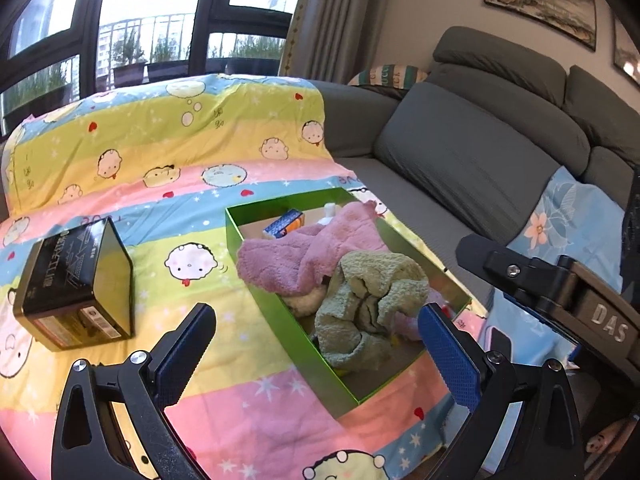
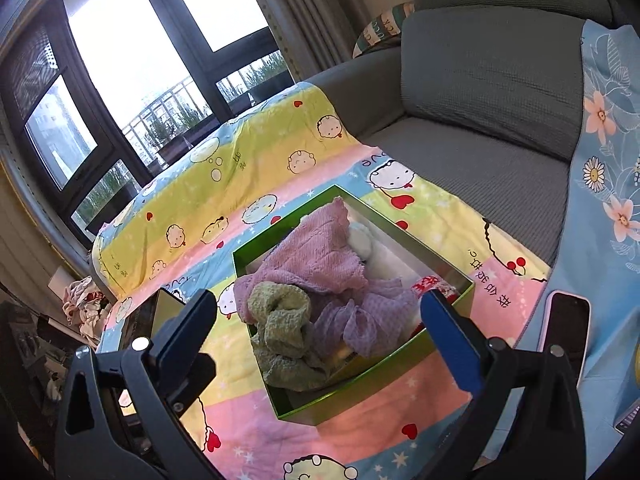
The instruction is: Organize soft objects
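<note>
A green open box (image 1: 276, 312) (image 2: 372, 384) sits on a cartoon-print sheet over the sofa. In it lie a pink towel (image 1: 312, 252) (image 2: 320, 248), a crumpled green towel (image 1: 372, 300) (image 2: 284, 328), a lilac cloth (image 2: 368, 312), a cream soft thing (image 1: 300, 302) and a small blue-orange carton (image 1: 285, 223). My left gripper (image 1: 320, 356) is open and empty above the box's near end. My right gripper (image 2: 320, 340) is open and empty above the box; it also shows in the left wrist view (image 1: 560, 288).
A black tin (image 1: 76, 280) lies on its side left of the box. A phone (image 2: 568, 328) rests on a blue floral cloth (image 2: 608, 200) to the right. Grey sofa cushions (image 1: 480, 152) lie behind. Clutter lies on the floor at left (image 2: 80, 304).
</note>
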Tool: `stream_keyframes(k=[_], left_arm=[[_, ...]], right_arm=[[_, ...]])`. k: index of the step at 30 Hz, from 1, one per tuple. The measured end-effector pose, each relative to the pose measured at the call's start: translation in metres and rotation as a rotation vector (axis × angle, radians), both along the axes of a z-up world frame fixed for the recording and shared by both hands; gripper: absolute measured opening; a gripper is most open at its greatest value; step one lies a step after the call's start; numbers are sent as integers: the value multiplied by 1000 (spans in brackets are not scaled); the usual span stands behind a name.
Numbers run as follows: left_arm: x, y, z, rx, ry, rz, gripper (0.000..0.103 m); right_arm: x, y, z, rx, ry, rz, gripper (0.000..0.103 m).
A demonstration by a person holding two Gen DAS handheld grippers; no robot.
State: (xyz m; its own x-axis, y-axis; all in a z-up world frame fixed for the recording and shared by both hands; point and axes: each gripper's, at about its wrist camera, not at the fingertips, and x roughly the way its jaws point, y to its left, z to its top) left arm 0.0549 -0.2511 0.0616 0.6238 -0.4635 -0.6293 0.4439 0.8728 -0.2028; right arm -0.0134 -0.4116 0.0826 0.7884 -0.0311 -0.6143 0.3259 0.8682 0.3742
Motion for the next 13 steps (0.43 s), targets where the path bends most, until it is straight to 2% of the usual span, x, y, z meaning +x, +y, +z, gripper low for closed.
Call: stream_keyframes(k=[13], left_arm=[[-8,14,2,-10,2,1,101]], right_arm=[[-7,9,7,-45,-7,-20,102]])
